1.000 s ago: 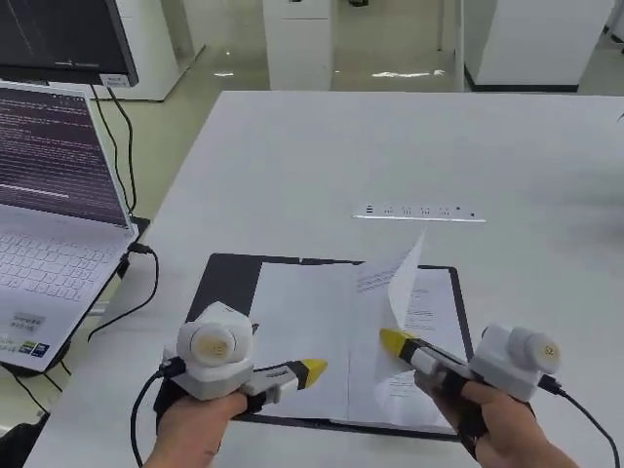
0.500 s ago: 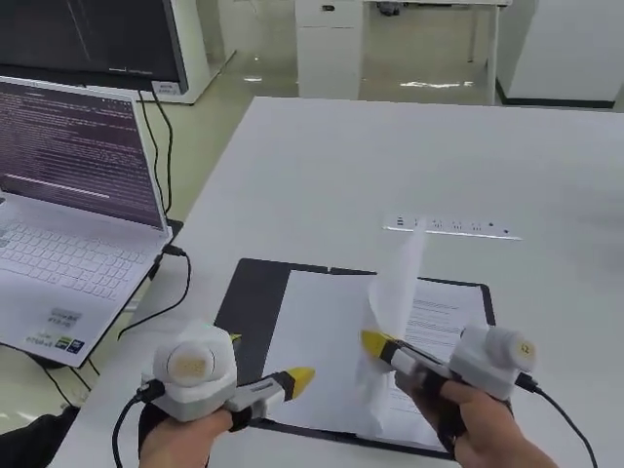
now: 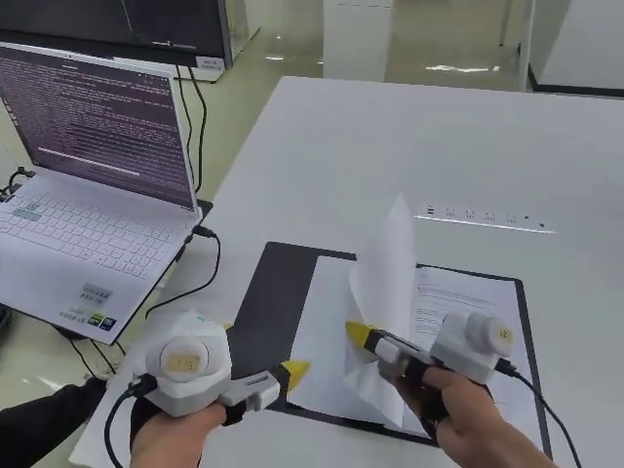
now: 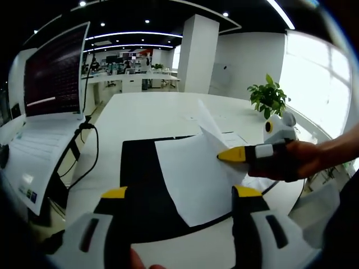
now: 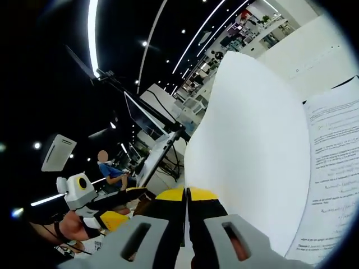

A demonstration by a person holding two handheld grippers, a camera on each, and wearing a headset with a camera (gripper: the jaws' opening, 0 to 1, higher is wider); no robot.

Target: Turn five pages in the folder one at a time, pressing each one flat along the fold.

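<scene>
The black folder (image 3: 268,292) lies open near the front edge of the white table (image 3: 390,146), a blank sheet (image 3: 327,327) on its left half and a printed sheet (image 3: 458,297) on its right. The right gripper (image 3: 359,334) has its yellow-tipped jaws clenched on the lower edge of a page (image 3: 385,263), which stands nearly upright over the fold; the right gripper view shows the two tips pressed together (image 5: 186,195) on the paper. The left gripper (image 3: 292,371) hovers at the folder's front edge, toward its left corner, and its own view shows the jaws spread apart (image 4: 180,193) with nothing between them. A laptop (image 3: 88,195) sits open beyond the table's left edge, and a socket strip (image 3: 485,216) is set into the tabletop behind the folder.
</scene>
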